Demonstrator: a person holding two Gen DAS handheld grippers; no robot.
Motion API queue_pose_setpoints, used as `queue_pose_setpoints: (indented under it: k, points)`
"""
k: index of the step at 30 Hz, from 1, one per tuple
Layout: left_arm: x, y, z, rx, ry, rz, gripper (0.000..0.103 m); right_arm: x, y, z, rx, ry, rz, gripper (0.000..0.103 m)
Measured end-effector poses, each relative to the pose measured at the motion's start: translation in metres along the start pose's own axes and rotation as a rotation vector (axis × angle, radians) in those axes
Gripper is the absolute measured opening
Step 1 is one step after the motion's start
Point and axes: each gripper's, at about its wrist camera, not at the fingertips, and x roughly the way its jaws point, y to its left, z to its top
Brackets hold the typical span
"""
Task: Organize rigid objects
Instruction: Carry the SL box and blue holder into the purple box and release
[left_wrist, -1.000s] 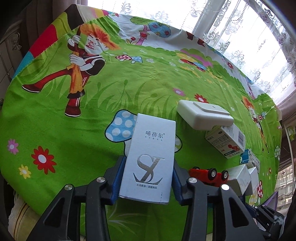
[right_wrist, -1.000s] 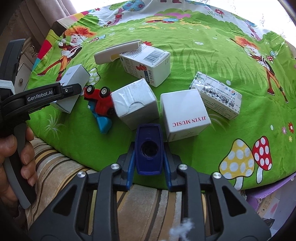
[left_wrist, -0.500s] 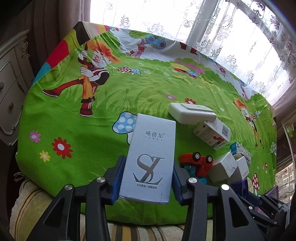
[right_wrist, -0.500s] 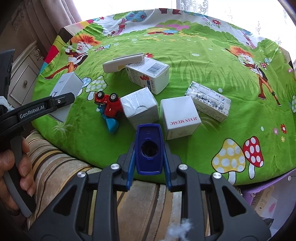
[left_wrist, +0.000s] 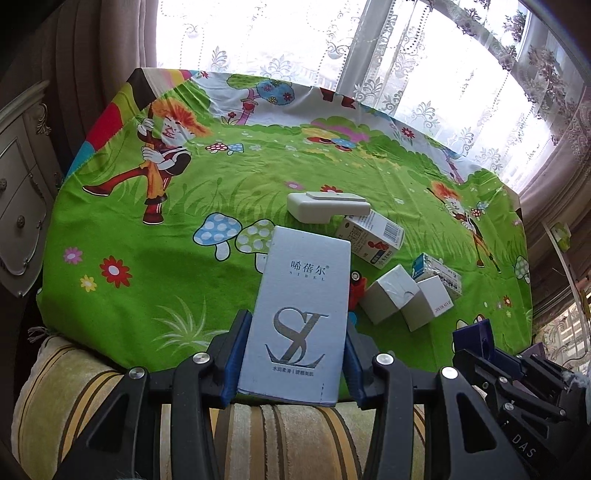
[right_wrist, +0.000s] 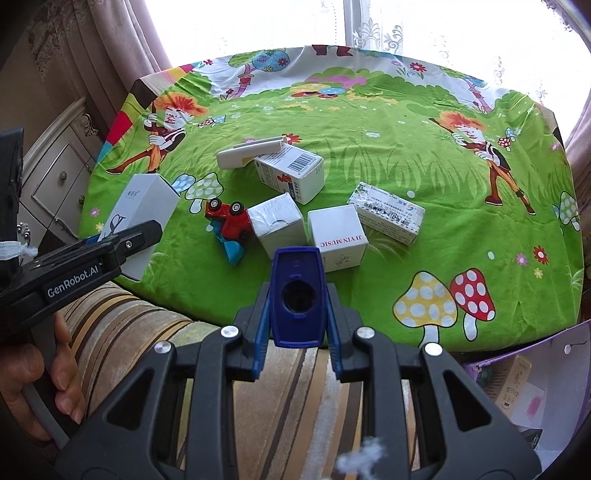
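Observation:
My left gripper (left_wrist: 293, 358) is shut on a tall white box with an SL logo (left_wrist: 299, 314), held above the table's near edge; the box also shows in the right wrist view (right_wrist: 144, 218). My right gripper (right_wrist: 297, 325) is shut on a small dark blue plastic case (right_wrist: 297, 295), held just off the near edge. On the green cartoon cloth (right_wrist: 406, 122) lie a red toy car (right_wrist: 231, 219), two white cube boxes (right_wrist: 279, 225) (right_wrist: 338, 238), a barcode box (right_wrist: 291, 171), a flat printed box (right_wrist: 388, 212) and a cream flat device (right_wrist: 249, 151).
A striped cushion (right_wrist: 147, 332) lies under both grippers at the near edge. A white drawer cabinet (right_wrist: 55, 177) stands left of the table. Lace curtains and a window (left_wrist: 332, 44) are behind. A purple box with papers (right_wrist: 528, 387) sits low at the right.
Both grippers have pulled back and up from the table with their objects held. The objects on the cloth look smaller and farther away.

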Motion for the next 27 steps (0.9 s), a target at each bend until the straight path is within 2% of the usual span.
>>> queue_pose_setpoints:
  k: [9, 27]
  points:
    - [-0.016, -0.029, -0.015, 0.062, -0.002, -0.036, 0.046, -0.028, -0.008, -0.016, 0.008, -0.03, -0.004, 0.031]
    - [-0.04, -0.091, -0.049, 0.221, 0.019, -0.121, 0.046, -0.072, -0.052, -0.055, 0.085, -0.063, -0.042, 0.031]
